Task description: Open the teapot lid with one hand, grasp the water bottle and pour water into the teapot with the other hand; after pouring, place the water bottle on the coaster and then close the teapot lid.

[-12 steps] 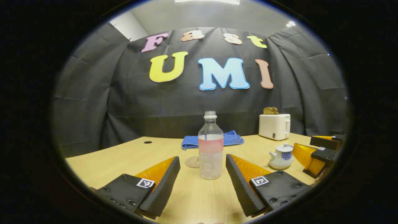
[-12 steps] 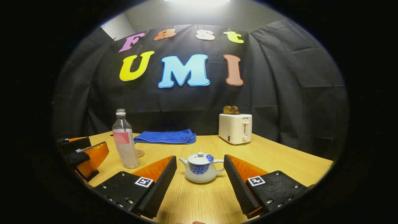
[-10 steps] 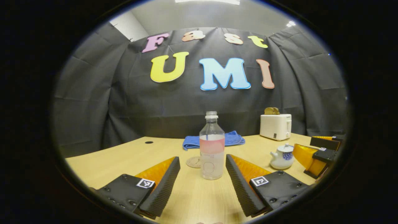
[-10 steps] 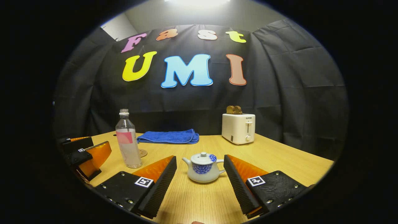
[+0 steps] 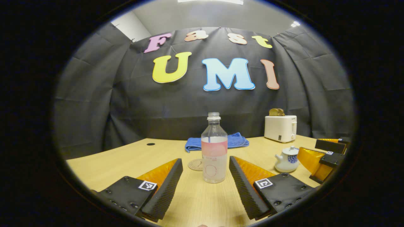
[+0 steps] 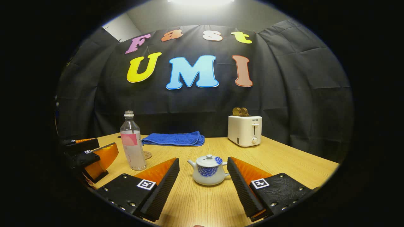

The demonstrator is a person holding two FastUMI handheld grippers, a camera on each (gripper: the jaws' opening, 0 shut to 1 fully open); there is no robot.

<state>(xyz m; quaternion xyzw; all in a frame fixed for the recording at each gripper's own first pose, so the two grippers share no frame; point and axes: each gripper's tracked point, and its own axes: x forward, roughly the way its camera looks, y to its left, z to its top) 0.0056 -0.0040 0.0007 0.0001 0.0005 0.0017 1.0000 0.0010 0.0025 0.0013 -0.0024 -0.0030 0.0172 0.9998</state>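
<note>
A clear uncapped water bottle [image 5: 214,148] with a pink label stands upright on the wooden table, straight ahead of my open left gripper [image 5: 205,176] and just beyond its fingertips. A round coaster [image 5: 196,164] lies behind the bottle to its left. The white teapot [image 6: 208,169] with blue flowers has its lid on and sits between the spread fingers of my open right gripper [image 6: 203,176], a little ahead of the tips. In the right gripper view the bottle [image 6: 133,141] stands at left beside the left gripper [image 6: 90,154]. The teapot [image 5: 286,155] also appears in the left gripper view, with the right gripper [image 5: 322,156] beside it.
A folded blue towel [image 6: 173,139] lies at the back of the table [image 6: 284,157]. A white toaster [image 6: 245,130] with bread in its slots stands at the back right. A small dark hole [image 5: 151,144] marks the tabletop at far left.
Both grippers drifted slightly; in the right gripper view the teapot, bottle and toaster have shifted a little to the right. Jaws unchanged, nothing grasped.
</note>
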